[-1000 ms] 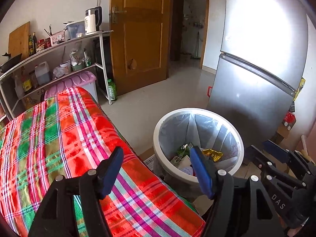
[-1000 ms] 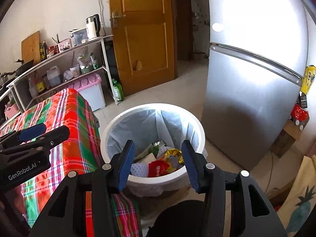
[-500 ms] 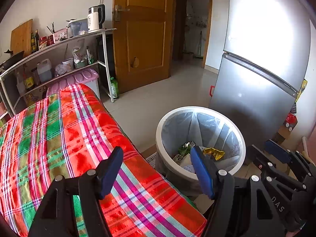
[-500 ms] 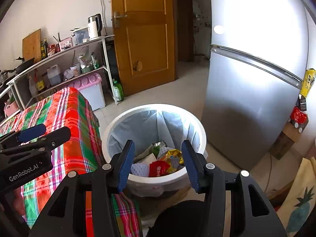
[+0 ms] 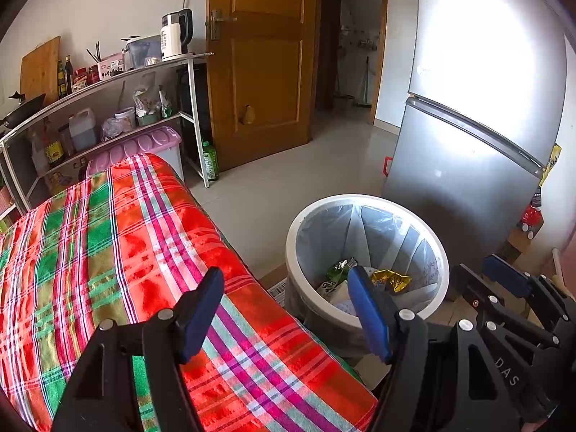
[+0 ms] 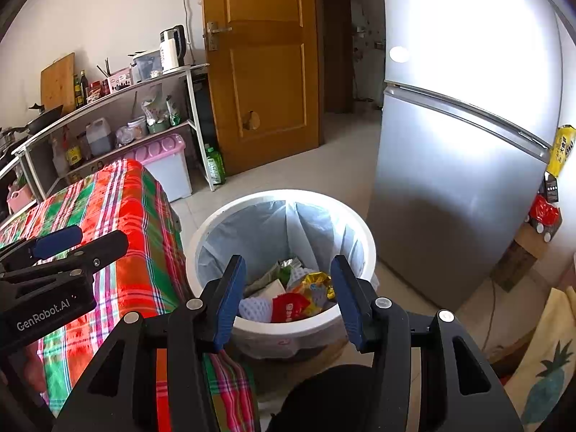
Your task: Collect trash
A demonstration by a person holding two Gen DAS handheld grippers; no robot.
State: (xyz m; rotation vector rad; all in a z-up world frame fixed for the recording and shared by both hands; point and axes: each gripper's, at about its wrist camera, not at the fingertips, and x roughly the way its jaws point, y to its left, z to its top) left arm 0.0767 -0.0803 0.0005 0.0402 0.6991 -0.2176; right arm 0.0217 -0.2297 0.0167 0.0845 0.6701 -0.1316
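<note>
The black plastic left gripper (image 6: 59,248) bore "GenRobot.AI" in white; the black plastic right gripper (image 5: 478,280) read "DAS".

daylit, sharp | glare on fridge (image 5: 478,82) | fisheye edges dark

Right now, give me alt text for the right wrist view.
The open, empty right gripper points down at a white trash bin lined with a clear bag and holding wrappers. A plaid-covered table stands left, a silver fridge right.

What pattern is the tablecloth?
Red, green and pink plaid tablecloth; clearest in the left wrist view.
</note>
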